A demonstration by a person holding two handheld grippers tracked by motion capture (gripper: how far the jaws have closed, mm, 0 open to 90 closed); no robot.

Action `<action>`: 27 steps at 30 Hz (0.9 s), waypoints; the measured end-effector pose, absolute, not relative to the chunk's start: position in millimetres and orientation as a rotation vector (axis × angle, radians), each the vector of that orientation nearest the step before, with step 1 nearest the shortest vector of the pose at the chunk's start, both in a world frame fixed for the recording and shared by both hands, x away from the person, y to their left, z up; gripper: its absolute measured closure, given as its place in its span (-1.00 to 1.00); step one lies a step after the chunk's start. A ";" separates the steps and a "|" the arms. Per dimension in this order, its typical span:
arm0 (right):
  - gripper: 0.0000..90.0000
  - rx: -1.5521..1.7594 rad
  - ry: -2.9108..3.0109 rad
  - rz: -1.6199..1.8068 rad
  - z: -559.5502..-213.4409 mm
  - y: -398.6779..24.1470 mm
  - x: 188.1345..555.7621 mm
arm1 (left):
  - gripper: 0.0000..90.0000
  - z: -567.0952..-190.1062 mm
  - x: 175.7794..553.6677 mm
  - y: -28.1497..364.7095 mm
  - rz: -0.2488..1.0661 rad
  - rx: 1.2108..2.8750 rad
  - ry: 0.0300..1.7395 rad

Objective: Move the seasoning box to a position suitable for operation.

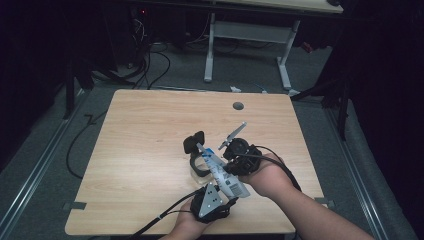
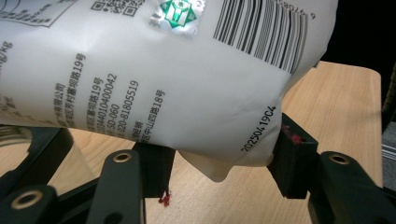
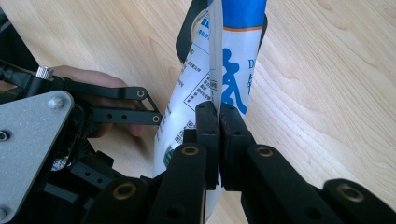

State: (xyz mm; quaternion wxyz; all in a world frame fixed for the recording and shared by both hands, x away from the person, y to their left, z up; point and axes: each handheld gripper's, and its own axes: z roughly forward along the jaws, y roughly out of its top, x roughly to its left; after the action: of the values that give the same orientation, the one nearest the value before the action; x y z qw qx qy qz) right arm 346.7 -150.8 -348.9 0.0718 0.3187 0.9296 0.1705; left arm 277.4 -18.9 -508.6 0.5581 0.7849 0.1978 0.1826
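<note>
In the high view, the left gripper (image 1: 220, 200) sits low, just left of centre, its fingers (image 2: 156, 170) clamped on the bottom end of a white-and-blue pouch (image 1: 220, 172). The pouch runs slanting up-left over the lower middle of the worktop (image 1: 140, 140), its top end at a black holder (image 1: 196, 150). To the right, the right gripper (image 1: 235, 152) has its fingers (image 3: 208, 135) together, pinching the pouch's thin seam edge.

Dim room, grey floor (image 1: 45, 150), wooden table (image 1: 145, 150) — white-legged desk (image 1: 250, 35) behind
</note>
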 end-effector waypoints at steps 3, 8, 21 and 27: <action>0.97 0.969 2.807 0.522 -351.7 -147.6 351.2 | 0.08 -509.4 277.3 -17.3 0.434 1.855 0.493; 0.96 0.987 2.801 0.531 -354.2 -144.1 355.2 | 0.09 -509.0 279.0 -16.1 0.422 1.852 0.529; 0.82 1.110 2.752 0.537 -357.0 -148.1 354.8 | 0.14 -511.0 279.2 -19.9 0.399 1.852 0.551; 0.70 1.178 2.741 0.533 -358.9 -151.4 355.6 | 0.16 -512.7 279.7 -22.1 0.398 1.856 0.560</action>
State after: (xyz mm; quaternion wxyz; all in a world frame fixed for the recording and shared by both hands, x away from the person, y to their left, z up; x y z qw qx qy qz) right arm 355.6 -151.4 -358.9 0.0555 0.3880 0.9031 0.1756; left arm 279.7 -22.1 -512.7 0.5489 0.7838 0.2366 0.1682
